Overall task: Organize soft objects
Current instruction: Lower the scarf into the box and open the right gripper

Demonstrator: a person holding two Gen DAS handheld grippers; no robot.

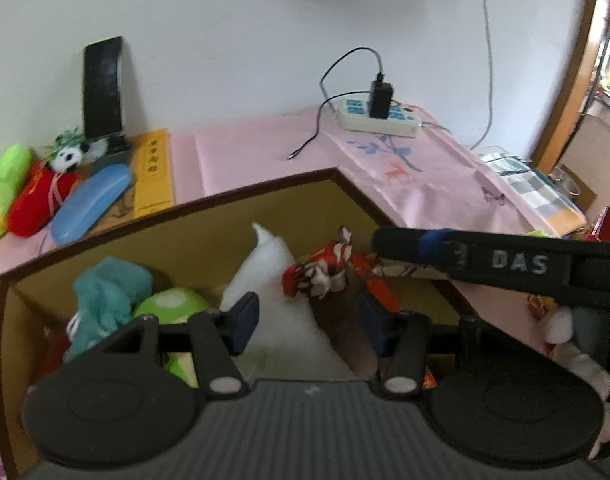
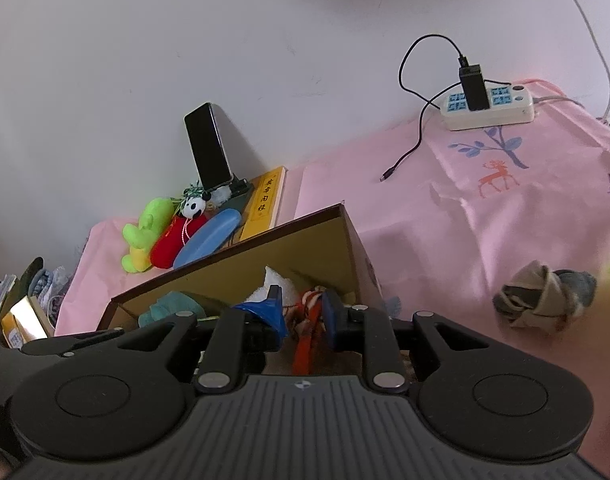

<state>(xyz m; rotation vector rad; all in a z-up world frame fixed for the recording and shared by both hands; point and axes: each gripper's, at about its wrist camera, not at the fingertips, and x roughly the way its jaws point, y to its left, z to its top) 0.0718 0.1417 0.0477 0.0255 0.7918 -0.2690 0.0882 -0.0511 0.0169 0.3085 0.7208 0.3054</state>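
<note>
A brown cardboard box (image 1: 265,184) stands on the pink tablecloth. In it lie a teal cloth (image 1: 105,296), a green mushroom plush (image 1: 173,304) and a white soft piece (image 1: 273,280). My right gripper (image 1: 379,246) reaches in from the right, shut on a red, white and brown patterned cloth (image 1: 325,276) that hangs over the box. My left gripper (image 1: 309,320) is open above the box, its pads on either side of the cloth's lower end without pressing it. In the right wrist view the cloth (image 2: 305,320) sits between the right gripper (image 2: 303,314) pads. A rolled grey-beige sock bundle (image 2: 541,300) lies on the tablecloth to the right.
Beside the box at the back left lie a green plush (image 1: 5,184), a red plush with a panda (image 1: 41,200), a blue case (image 1: 89,204) and a yellow book (image 1: 153,172). A phone on a stand (image 1: 103,88) leans at the wall. A power strip (image 1: 379,118) with a cable sits at the back right.
</note>
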